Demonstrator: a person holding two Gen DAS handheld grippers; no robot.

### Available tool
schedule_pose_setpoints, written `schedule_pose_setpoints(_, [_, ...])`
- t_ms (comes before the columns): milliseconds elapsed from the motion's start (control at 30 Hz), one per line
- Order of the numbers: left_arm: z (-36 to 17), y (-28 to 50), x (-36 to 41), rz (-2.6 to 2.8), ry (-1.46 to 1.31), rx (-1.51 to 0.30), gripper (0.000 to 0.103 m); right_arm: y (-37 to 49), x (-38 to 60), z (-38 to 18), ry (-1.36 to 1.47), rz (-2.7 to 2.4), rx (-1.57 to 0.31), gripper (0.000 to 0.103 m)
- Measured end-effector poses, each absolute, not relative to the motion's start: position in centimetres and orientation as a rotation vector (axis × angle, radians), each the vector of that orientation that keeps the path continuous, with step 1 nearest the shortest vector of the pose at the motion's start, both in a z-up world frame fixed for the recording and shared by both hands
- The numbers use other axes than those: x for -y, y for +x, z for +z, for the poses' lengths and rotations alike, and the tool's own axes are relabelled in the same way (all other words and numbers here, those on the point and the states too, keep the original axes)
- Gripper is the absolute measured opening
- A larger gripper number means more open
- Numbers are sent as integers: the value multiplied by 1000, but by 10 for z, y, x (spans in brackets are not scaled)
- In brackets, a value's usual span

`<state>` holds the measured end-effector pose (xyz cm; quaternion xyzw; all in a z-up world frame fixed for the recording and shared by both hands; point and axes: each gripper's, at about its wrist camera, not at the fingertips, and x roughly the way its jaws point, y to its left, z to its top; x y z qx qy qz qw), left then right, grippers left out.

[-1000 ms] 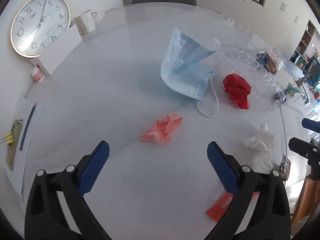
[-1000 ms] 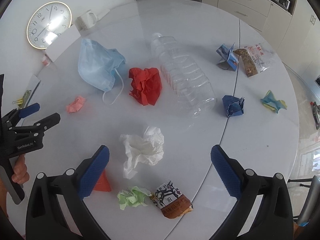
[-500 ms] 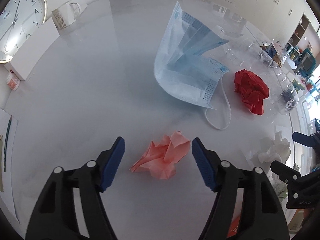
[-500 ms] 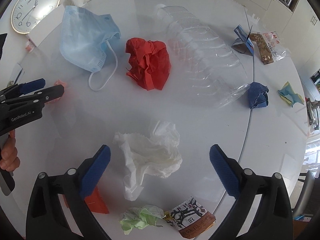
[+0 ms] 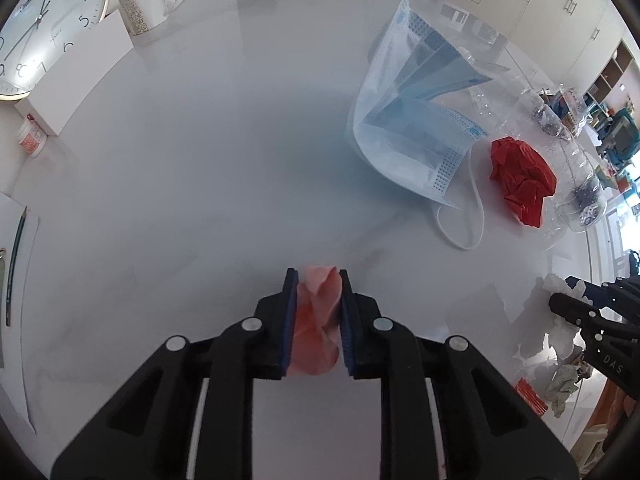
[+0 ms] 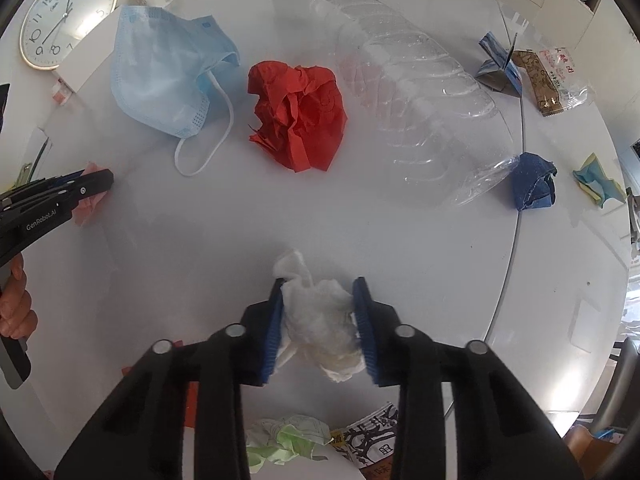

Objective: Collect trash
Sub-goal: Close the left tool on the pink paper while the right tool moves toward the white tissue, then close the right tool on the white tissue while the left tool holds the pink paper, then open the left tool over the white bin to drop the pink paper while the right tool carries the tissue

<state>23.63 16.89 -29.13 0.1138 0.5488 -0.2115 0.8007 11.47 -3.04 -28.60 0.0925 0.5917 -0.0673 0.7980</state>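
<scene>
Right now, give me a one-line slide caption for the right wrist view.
Right tool shut on a crumpled white tissue on a white table littered with trash.

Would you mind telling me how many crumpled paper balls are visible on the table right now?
5. Red ball beside the mask; dark blue ball at the bottle's base; white ball in the right gripper; pink ball in the left gripper; green ball nearest. More may be hidden.
</scene>
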Motion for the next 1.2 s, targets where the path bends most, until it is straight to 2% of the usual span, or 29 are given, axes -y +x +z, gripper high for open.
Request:
schedule_pose_setpoints(133, [-278,228,-170,-454,247,-1155,19,112,41,-282,238,-131,-1257,23])
schedule_pose_setpoints(400, [-222,202,-171,-517,178,-1102,19,89,72,-225,289,-121,-1129,23])
schedule_pose_setpoints(567, [-174,166,-141,-603,210,-1041,19,45,110,-188,305,-172,-1048,23])
schedule_pose_setpoints(867, [-138,42,2,-933,250,-1039,19,-64,220,-184,364,-378,-1029,23])
schedule_pose_setpoints(1200, [-167,-71,184,-1133,343,-1097,19,-158,328,-193,425,-452,-1047,25])
